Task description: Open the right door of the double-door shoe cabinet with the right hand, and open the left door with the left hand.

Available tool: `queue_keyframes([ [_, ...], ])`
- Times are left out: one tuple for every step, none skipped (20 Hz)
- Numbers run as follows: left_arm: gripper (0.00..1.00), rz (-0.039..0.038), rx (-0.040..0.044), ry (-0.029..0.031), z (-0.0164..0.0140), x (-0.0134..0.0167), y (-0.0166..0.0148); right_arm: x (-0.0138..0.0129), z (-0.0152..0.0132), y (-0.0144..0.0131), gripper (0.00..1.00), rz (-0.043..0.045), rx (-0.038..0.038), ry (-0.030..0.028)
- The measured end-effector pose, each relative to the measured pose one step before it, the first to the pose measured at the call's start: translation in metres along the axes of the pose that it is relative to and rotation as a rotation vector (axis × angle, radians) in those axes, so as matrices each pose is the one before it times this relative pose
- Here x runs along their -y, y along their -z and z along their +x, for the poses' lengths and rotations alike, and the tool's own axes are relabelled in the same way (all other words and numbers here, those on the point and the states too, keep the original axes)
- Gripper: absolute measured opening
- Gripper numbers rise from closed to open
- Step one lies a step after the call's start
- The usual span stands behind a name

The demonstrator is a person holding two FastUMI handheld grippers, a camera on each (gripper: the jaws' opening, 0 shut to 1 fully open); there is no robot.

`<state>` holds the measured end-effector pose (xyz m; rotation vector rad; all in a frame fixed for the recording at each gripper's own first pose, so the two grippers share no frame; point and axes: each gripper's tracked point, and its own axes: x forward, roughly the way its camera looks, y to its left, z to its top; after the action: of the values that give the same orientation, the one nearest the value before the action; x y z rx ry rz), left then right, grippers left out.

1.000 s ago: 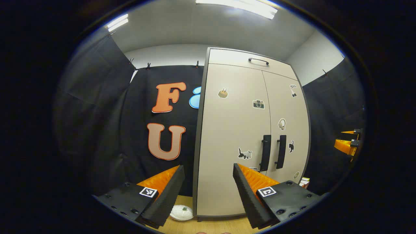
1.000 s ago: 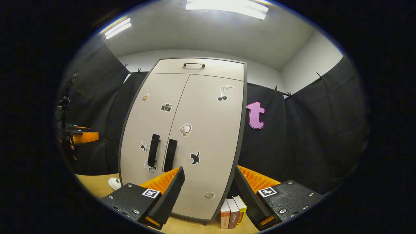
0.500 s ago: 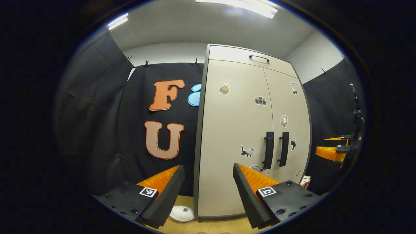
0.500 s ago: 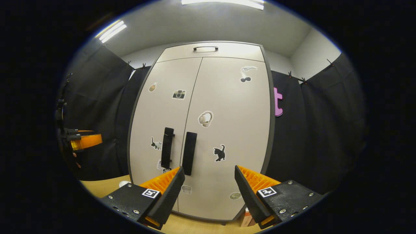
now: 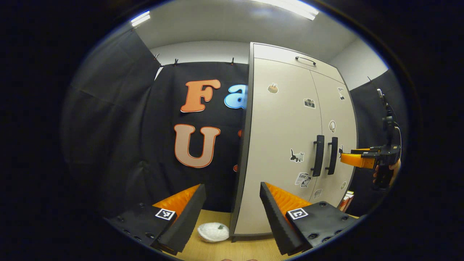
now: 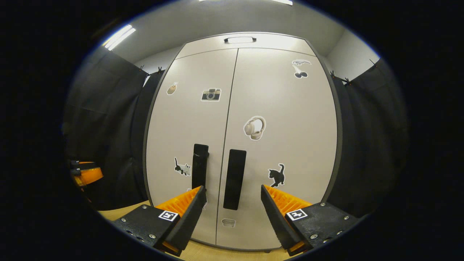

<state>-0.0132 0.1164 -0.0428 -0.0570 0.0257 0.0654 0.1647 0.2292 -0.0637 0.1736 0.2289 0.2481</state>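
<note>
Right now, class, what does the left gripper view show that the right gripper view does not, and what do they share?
Left gripper view: a white round object on the wooden floor, books beside the beige double-door shoe cabinet, and the right hand-held gripper near its two black vertical handles. Right gripper view: the left hand-held gripper, far off. Shared: that cabinet, doors shut, and both handles.

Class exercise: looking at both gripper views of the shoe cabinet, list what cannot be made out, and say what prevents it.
- Inside of the shoe cabinet: hidden in both views by the closed doors.
- Small sticker low on the right door, right gripper view: too small to tell.
- Books beside the cabinet, left gripper view: mostly hidden behind its corner.
- White object on the floor, left gripper view: too small to identify.
</note>
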Motion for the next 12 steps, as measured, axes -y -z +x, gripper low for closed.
queue_keyframes([
  [0.96,0.00364,0.00118,-0.01295,-0.00117,-0.00719,0.00065,0.00184,0.00820,0.00117,0.92,0.01136,-0.01009,0.00950],
  [0.98,0.00267,-0.00108,-0.00819,-0.00014,-0.00554,0.00139,0.00142,0.00806,-0.00096,0.90,0.01800,-0.00398,0.00866],
  [0.98,0.00479,-0.01009,-0.00238,-0.00068,-0.00316,0.00338,0.00113,0.00797,-0.00103,0.88,0.02747,-0.00361,0.01082],
  [0.96,0.00231,-0.01239,-0.00019,-0.00179,-0.00180,0.00482,0.00006,0.00698,-0.00025,0.86,0.02822,-0.00565,0.00201],
  [0.96,0.00070,-0.01139,0.00243,-0.00036,-0.00145,0.00297,0.00086,0.00640,0.00062,0.81,0.02727,-0.00967,0.00515],
  [0.97,0.00076,-0.00862,-0.00108,-0.00124,-0.00290,0.00212,0.00123,0.00518,0.00010,0.80,0.02133,-0.00475,0.00986],
  [0.96,0.00192,-0.00347,-0.00421,-0.00097,-0.00383,0.00064,0.00212,0.00303,-0.00117,0.74,0.01137,0.00306,0.01304],
  [0.96,0.00039,-0.00141,-0.00479,0.00033,-0.00317,0.00110,0.00294,0.00388,-0.00054,0.70,-0.00234,0.00671,0.01807],
  [0.96,-0.00387,-0.00596,-0.00253,0.00044,-0.00190,0.00267,0.00209,0.00172,0.00061,0.64,-0.00209,0.00696,0.01692],
  [0.96,-0.00642,-0.01248,-0.00090,-0.00159,-0.00121,0.00483,-0.00212,0.00193,-0.00023,0.61,0.00692,0.00700,0.00431],
  [0.96,-0.00551,-0.01396,-0.00076,-0.00120,-0.00075,0.00419,-0.00075,0.00294,0.00142,0.57,0.01330,0.00021,0.00410],
  [0.96,-0.00308,-0.01063,-0.00369,-0.00104,-0.00146,0.00441,-0.00141,0.00330,0.00206,0.54,0.01705,-0.00314,0.00333],
])
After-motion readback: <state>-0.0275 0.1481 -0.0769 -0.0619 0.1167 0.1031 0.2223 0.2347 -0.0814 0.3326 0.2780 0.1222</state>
